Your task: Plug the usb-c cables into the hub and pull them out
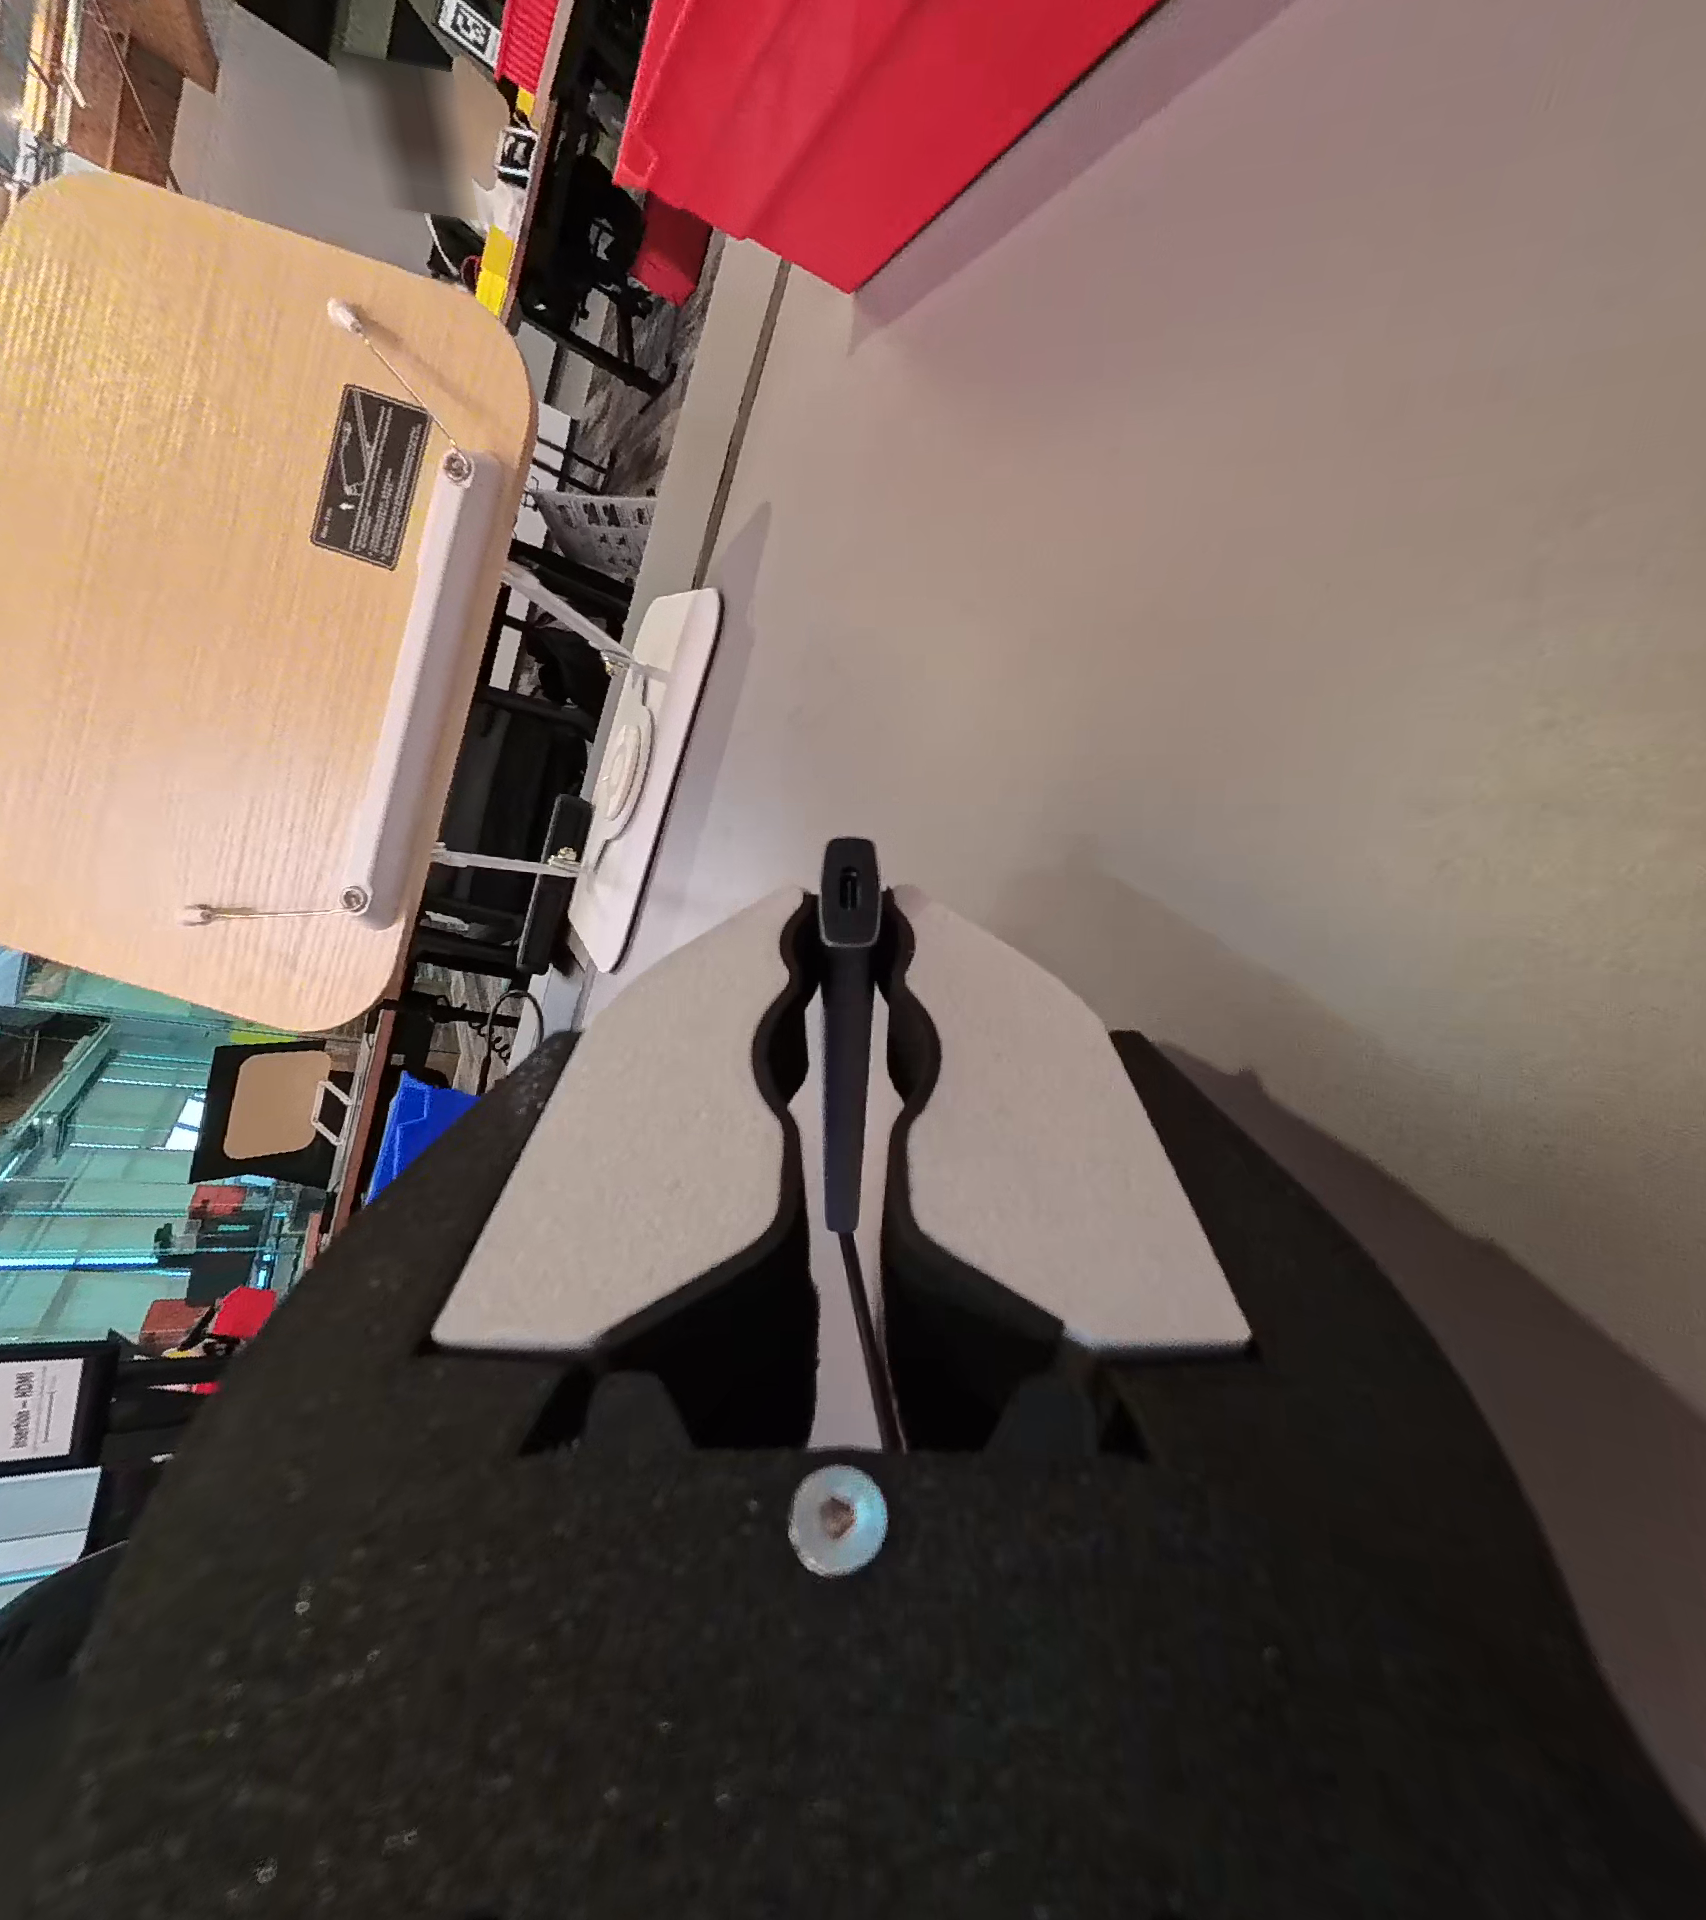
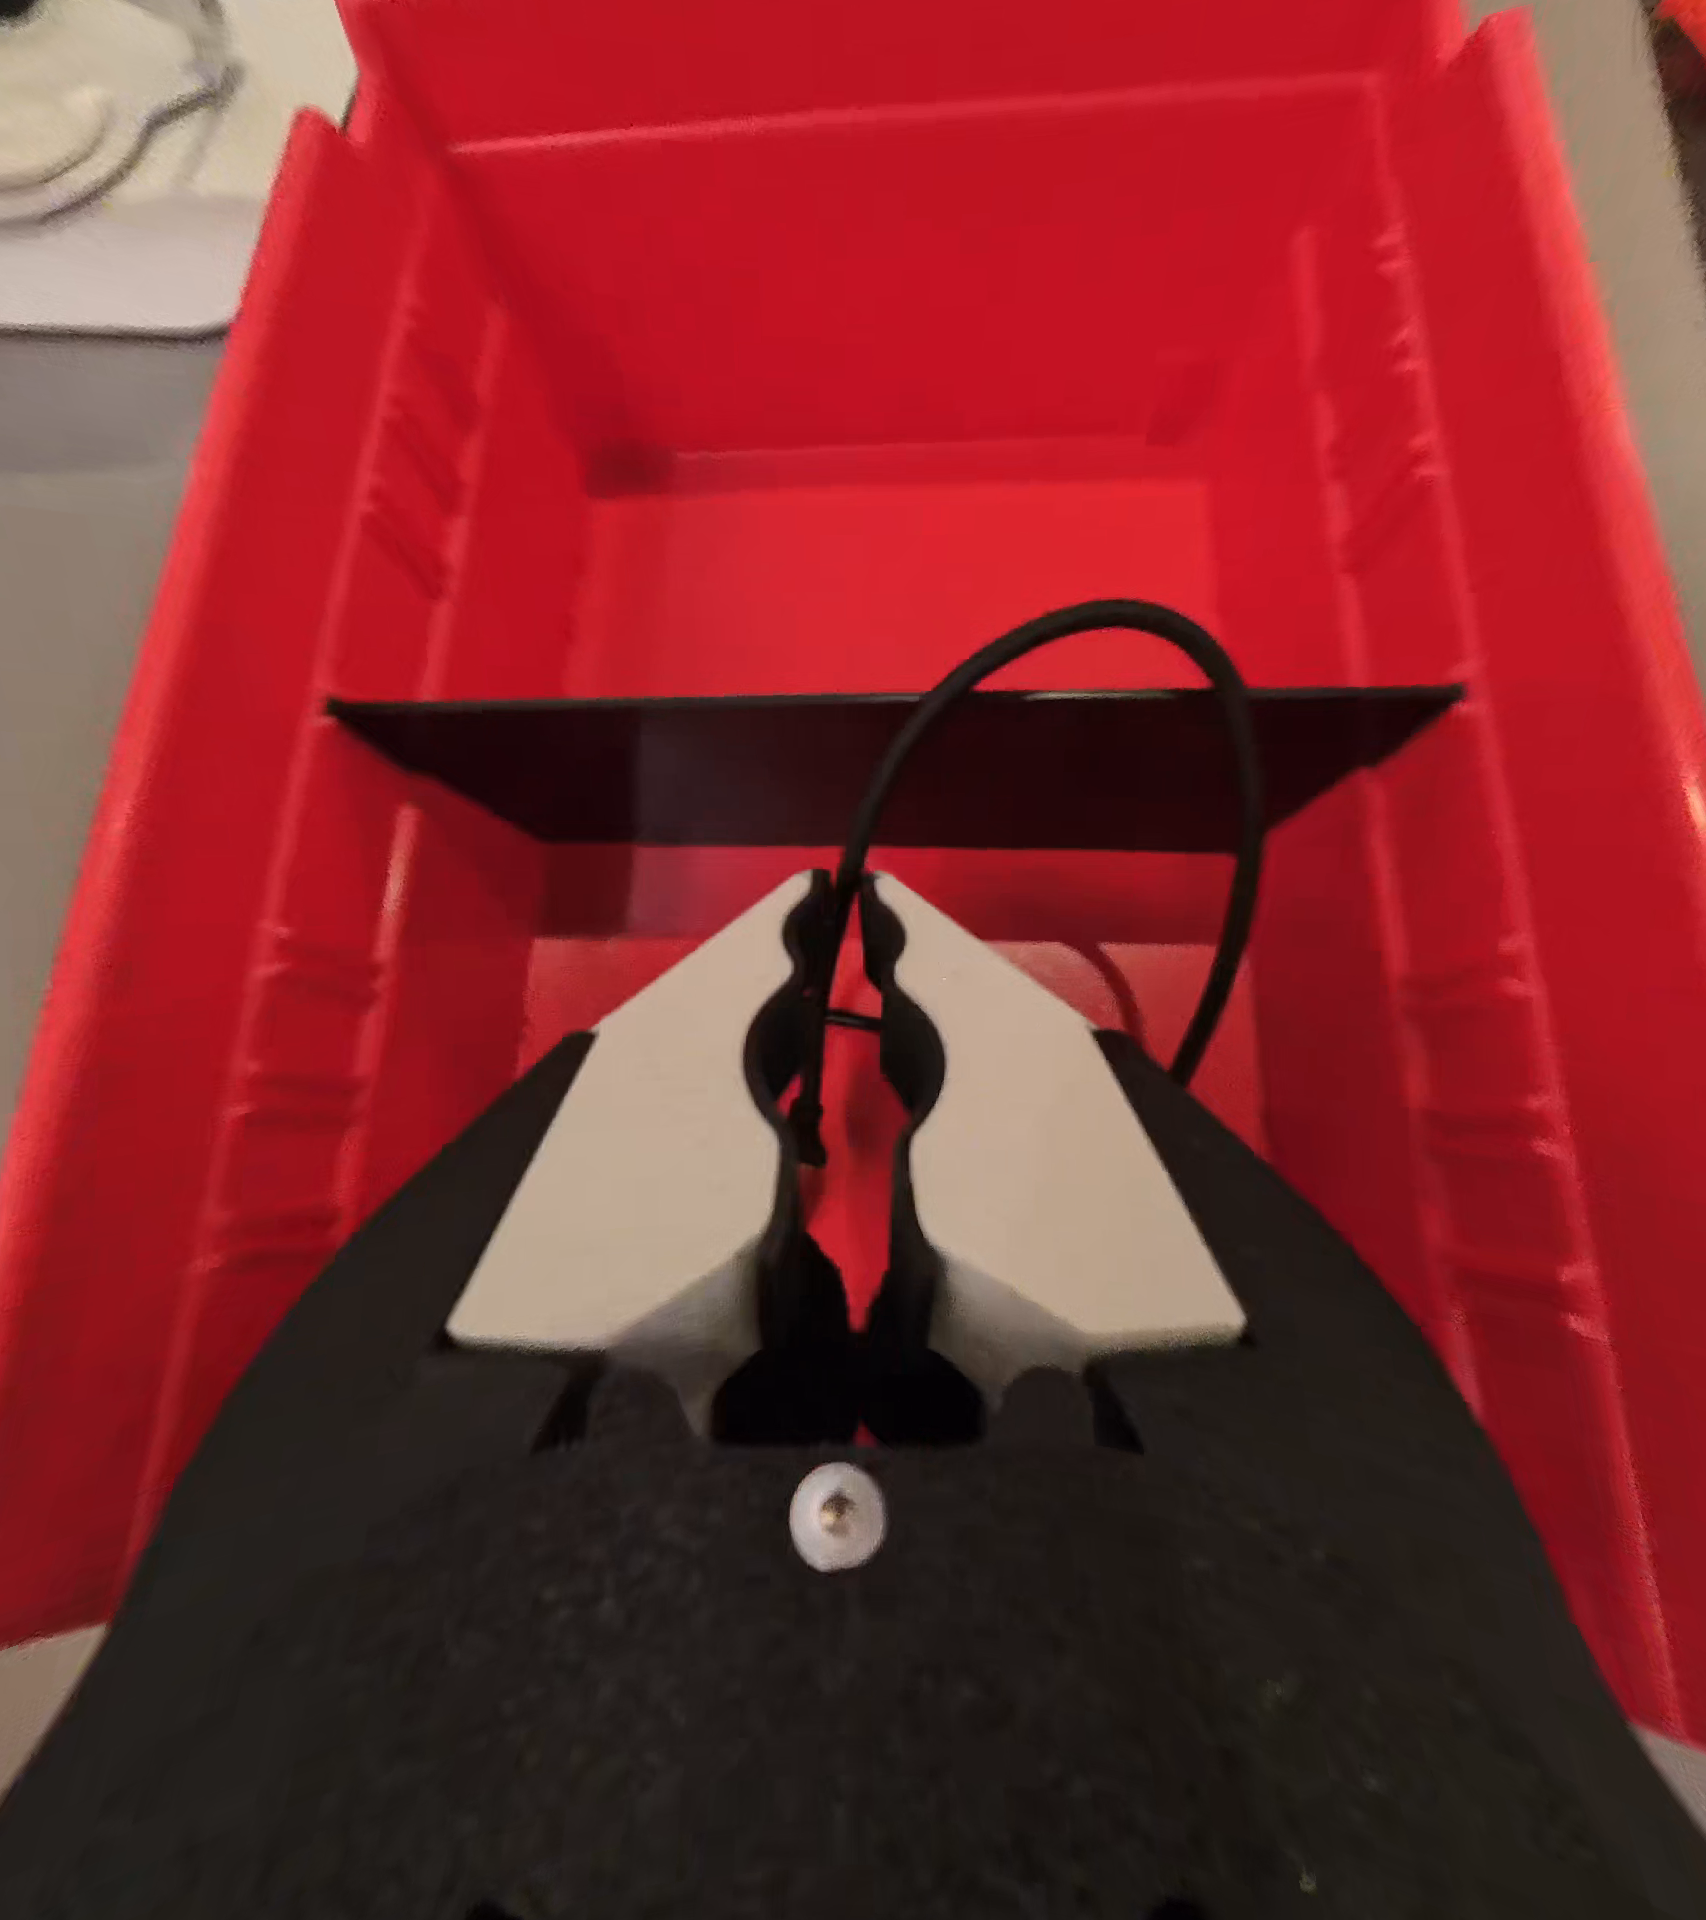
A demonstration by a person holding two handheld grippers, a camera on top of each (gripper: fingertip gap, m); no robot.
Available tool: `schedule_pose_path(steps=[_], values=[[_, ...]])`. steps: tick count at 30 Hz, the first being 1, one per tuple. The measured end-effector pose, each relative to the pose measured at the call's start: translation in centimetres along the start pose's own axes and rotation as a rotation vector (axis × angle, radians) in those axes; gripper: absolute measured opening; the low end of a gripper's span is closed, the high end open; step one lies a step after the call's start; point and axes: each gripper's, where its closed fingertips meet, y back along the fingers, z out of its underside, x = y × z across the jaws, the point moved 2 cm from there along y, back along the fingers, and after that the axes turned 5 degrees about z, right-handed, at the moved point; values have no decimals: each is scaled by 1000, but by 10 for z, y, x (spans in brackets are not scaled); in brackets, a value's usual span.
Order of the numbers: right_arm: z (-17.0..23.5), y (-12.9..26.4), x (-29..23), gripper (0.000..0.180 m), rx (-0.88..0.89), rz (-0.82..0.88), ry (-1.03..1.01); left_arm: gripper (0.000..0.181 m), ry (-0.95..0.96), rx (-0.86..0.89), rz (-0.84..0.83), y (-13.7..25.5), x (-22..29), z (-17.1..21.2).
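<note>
In the left wrist view my left gripper is shut on a slim black hub. The hub's end, with a small slot-shaped port, sticks out past the fingertips, and its thin lead runs back between the fingers. The gripper is held over the pale table. In the right wrist view my right gripper is inside a red bin, shut at the fingertips on a thin black USB-C cable. The cable loops up and right, then drops behind the right finger. Its plug end is hard to make out.
A black divider crosses the bin just beyond the right fingertips. The red bin also shows at the top of the left wrist view. A white plate with a clear fixture lies at the table edge, beside a wooden board. Spacing between my two grippers at the tips: around 35 cm.
</note>
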Motion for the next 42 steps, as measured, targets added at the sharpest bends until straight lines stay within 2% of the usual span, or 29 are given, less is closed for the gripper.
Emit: schedule_pose_path(steps=[3, 6, 9, 14, 18, 22, 25, 27, 29, 32, 36, 37, 38, 40, 42], values=[[-19, 15, 1, 3, 101, 6, -156, 9, 6, -2, -1, 0, -1, 2], [-42, 40, 15, 3, 296, 50, -339, 9, 4, -2, -1, 0, -2, 3], [-56, 66, 25, 3, 447, 149, -365, 9, 5, -1, -1, 0, -2, 3], [-49, 89, -17, 4, 526, -183, -743, 9, 11, -1, -5, 0, -5, 4], [-36, 88, -27, 3, 474, -256, -877, 9, 14, -1, -4, 0, -5, 6], [-16, 67, -3, 4, 436, -93, -813, 9, 11, 0, -4, 1, -5, 6], [-8, 45, 1, 4, 400, -75, -734, 9, 11, 0, -1, 0, -4, 6], [-2, 31, 3, 4, 306, -76, -705, 9, 8, -2, -1, 0, -4, 6], [-6, 28, -4, 25, 254, -151, -638, 9, 7, -3, 1, -1, -3, 6], [-18, 39, 5, 42, 306, -103, -523, 9, 6, -5, 1, -1, -3, 6], [-33, 64, 24, 44, 373, 41, -337, 9, 9, -1, -10, 0, -5, 6], [-41, 72, 21, 44, 412, 35, -283, 9, 16, 9, -22, 1, -8, 5], [-49, 81, 5, 44, 449, -38, -218, 9, 31, 31, -37, 4, -12, 3], [-57, 97, -58, 44, 479, -343, -48, 10, 90, 102, -59, 10, -21, -4], [-45, 113, -127, 48, 423, -651, 115, 9, 172, 229, -43, 21, -28, -15]])
